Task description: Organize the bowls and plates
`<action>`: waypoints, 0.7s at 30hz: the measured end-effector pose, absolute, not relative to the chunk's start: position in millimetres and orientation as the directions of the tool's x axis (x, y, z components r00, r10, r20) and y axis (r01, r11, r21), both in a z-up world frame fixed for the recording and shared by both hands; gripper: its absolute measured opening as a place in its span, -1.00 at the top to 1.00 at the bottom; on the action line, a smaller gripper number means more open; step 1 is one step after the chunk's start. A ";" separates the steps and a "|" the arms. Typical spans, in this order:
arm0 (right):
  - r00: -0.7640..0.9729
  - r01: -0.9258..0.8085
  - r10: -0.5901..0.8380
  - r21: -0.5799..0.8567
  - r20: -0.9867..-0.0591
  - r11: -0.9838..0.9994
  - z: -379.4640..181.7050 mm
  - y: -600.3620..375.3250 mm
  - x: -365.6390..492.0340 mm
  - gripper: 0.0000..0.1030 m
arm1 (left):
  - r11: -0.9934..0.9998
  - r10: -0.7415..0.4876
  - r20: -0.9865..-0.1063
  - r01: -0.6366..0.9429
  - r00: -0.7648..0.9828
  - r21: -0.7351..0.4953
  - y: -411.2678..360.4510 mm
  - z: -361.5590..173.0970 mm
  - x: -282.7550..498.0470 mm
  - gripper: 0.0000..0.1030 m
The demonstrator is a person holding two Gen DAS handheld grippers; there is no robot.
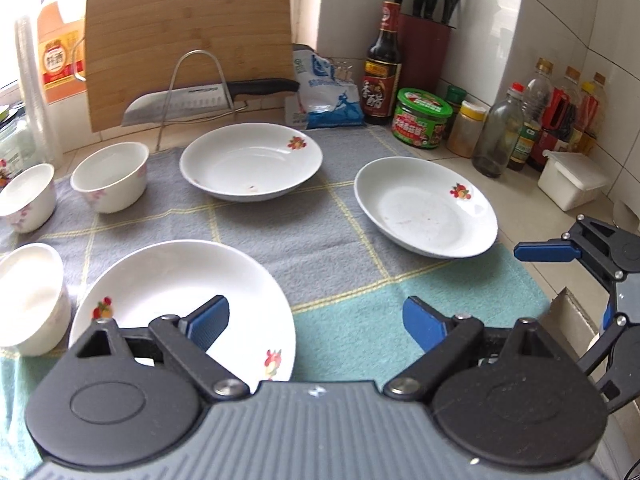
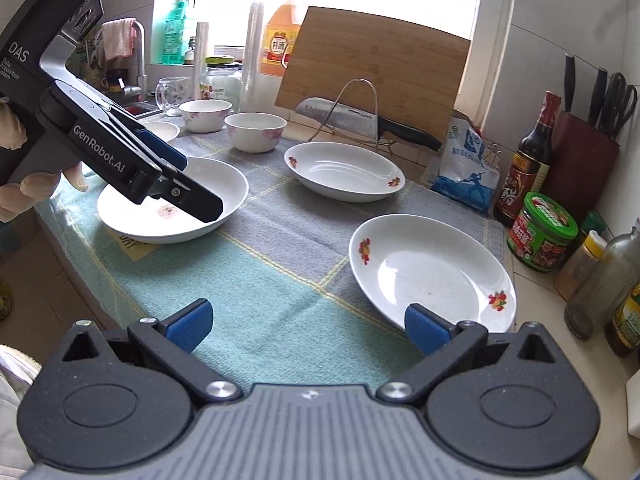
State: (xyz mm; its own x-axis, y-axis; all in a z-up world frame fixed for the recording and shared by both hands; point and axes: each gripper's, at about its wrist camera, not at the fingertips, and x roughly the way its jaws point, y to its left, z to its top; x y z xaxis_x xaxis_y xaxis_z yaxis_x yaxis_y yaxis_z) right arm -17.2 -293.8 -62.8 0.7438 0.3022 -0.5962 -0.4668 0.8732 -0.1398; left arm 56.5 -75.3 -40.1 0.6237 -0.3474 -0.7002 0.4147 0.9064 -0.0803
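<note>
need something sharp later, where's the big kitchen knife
The steel black-handled kitchen knife rests across a wire rack against the upright bamboo cutting board, behind the far white plate.

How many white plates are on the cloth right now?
3. One near plate lies under the open left gripper, one far plate sits before the cutting board, and one right plate lies beside the jars. None looks stacked or hidden.

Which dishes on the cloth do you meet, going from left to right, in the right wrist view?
Left plate → small bowl → back plate → right plate.
</note>
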 end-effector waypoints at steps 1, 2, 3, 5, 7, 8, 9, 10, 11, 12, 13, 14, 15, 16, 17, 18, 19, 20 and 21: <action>0.738 -0.480 0.313 -0.138 -0.598 0.866 -64.4 -289.1 -17.2 -1.00 | 0.914 -0.333 -0.702 0.398 0.630 -0.077 -67.9 -40.8 54.0 -0.81; 0.731 -0.494 0.324 -0.138 -0.601 0.858 -66.5 -283.2 -16.2 -1.00 | 0.921 -0.319 -0.706 0.383 0.633 -0.072 -62.0 -41.3 53.2 -0.81; 0.722 -0.511 0.336 -0.138 -0.605 0.849 -68.9 -276.2 -14.7 -1.00 | 0.929 -0.300 -0.711 0.364 0.636 -0.066 -54.0 -42.1 52.9 -0.81; 0.711 -0.538 0.359 -0.138 -0.604 0.832 -73.4 -262.3 -12.6 -1.00 | 0.939 -0.274 -0.719 0.341 0.639 -0.055 -40.7 -43.6 54.5 -0.81; 0.698 -0.559 0.376 -0.135 -0.609 0.818 -78.4 -249.4 -6.1 -1.00 | 0.947 -0.247 -0.730 0.319 0.637 -0.041 -26.8 -45.0 57.3 -0.81; 0.692 -0.568 0.384 -0.133 -0.611 0.812 -80.9 -242.6 -3.4 -1.00 | 0.949 -0.239 -0.733 0.314 0.637 -0.037 -20.4 -45.3 58.9 -0.81; 0.687 -0.577 0.393 -0.130 -0.612 0.807 -82.9 -237.5 -1.1 -1.00 | 0.950 -0.230 -0.735 0.310 0.638 -0.028 -13.3 -45.7 60.8 -0.81; 0.674 -0.591 0.404 -0.124 -0.619 0.797 -86.3 -229.9 3.4 -1.00 | 0.952 -0.219 -0.738 0.307 0.638 -0.017 -7.8 -46.1 63.2 -0.81; 0.664 -0.602 0.410 -0.122 -0.625 0.789 -89.5 -222.2 5.6 -1.00 | 0.952 -0.212 -0.740 0.305 0.638 -0.009 -3.6 -46.4 65.8 -0.81; 0.658 -0.610 0.413 -0.123 -0.629 0.783 -92.3 -215.5 7.8 -1.00 | 0.951 -0.208 -0.743 0.308 0.636 -0.003 1.1 -46.8 70.2 -0.81; 0.651 -0.618 0.417 -0.125 -0.634 0.776 -95.4 -208.0 11.4 -1.00 | 0.950 -0.209 -0.745 0.313 0.633 0.000 4.5 -47.0 75.5 -0.81; 0.645 -0.626 0.421 -0.125 -0.638 0.770 -98.2 -201.6 13.9 -1.00 | 0.949 -0.208 -0.747 0.316 0.632 0.003 7.4 -47.2 79.8 -0.81; 0.640 -0.632 0.424 -0.125 -0.641 0.765 -100.5 -195.8 16.2 -1.00 | 0.946 -0.211 -0.748 0.325 0.629 0.007 10.1 -47.1 86.4 -0.81; 0.639 -0.635 0.424 -0.128 -0.642 0.762 -103.0 -189.4 18.6 -1.00 | 0.941 -0.216 -0.749 0.338 0.626 0.012 12.1 -47.0 92.8 -0.81; 0.636 -0.637 0.425 -0.128 -0.644 0.760 -105.4 -184.7 20.9 -1.00 | 0.937 -0.221 -0.750 0.350 0.623 0.015 12.5 -46.8 99.5 -0.81; 0.633 -0.640 0.427 -0.126 -0.646 0.758 -107.4 -180.4 22.6 -1.00 | 0.931 -0.231 -0.750 0.365 0.620 0.015 13.1 -46.7 104.9 -0.81; 0.630 -0.641 0.428 -0.123 -0.648 0.758 -109.7 -176.1 24.7 -1.00 | 0.922 -0.243 -0.751 0.386 0.614 0.017 12.8 -46.9 111.7 -0.81; 0.628 -0.638 0.425 -0.119 -0.652 0.760 -112.1 -171.9 26.8 -1.00 | 0.914 -0.253 -0.754 0.404 0.606 0.019 11.9 -47.2 118.3 -0.81; 0.626 -0.637 0.424 -0.116 -0.654 0.762 -114.1 -168.8 28.2 -1.00 | 0.906 -0.264 -0.758 0.424 0.597 0.019 11.3 -47.8 124.3 -0.81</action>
State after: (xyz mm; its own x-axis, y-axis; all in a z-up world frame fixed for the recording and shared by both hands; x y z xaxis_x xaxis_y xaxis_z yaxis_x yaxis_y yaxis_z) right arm 28.2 -168.8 -114.1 0.6264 0.4236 -0.6544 -0.6369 0.7622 -0.1163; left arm 124.3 11.3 -47.8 0.5971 -0.2635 -0.7576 0.4237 0.9056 0.0189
